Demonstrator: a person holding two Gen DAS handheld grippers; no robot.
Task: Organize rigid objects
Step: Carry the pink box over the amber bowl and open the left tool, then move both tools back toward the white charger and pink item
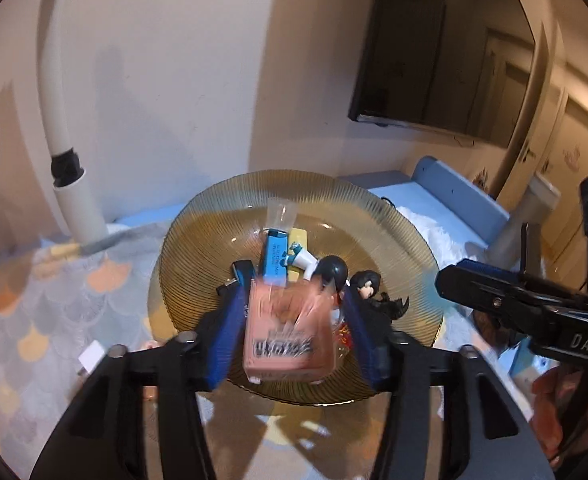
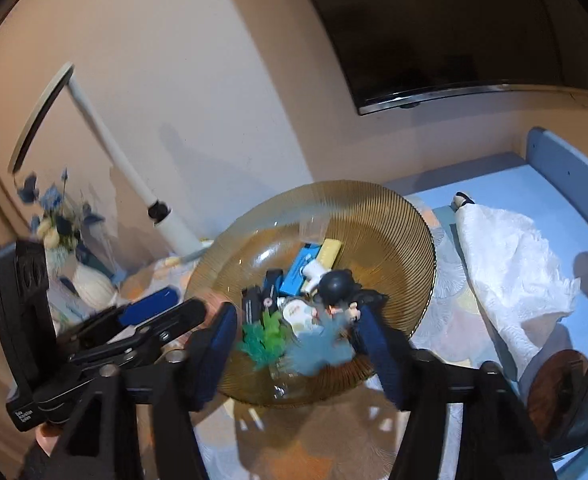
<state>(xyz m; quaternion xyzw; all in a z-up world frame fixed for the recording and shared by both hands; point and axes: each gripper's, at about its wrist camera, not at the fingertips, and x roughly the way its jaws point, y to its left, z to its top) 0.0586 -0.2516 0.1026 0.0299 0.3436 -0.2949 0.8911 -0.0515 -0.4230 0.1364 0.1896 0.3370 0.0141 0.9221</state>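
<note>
An amber ribbed glass plate [image 1: 198, 240] [image 2: 373, 208] holds several small items: a blue box [image 1: 276, 256] [image 2: 295, 276], a yellow bar [image 2: 329, 252], a black clip [image 2: 272, 284] and dark-haired figurines [image 1: 367, 282] [image 2: 335, 284]. My left gripper [image 1: 294, 284] hangs over the plate, jaws open. A blurred pink box [image 1: 288, 340] lies between its fingers, which do not press on it. My right gripper [image 2: 295, 312] is open over the plate's near side. Blurred green [image 2: 266, 338] and blue [image 2: 321, 350] toys sit between its fingers. Each gripper shows at the other view's edge [image 1: 445, 276] [image 2: 186, 302].
The plate rests on a scale-patterned cloth [image 1: 34, 312]. A white lamp pole [image 1: 74, 200] rises at the left by the wall, with a flower vase [image 2: 90, 280] near it. A crumpled white cloth [image 2: 509, 256], a wooden coaster [image 2: 557, 388] and a blue bed frame [image 2: 565, 168] lie to the right. A dark TV [image 1: 433, 60] hangs above.
</note>
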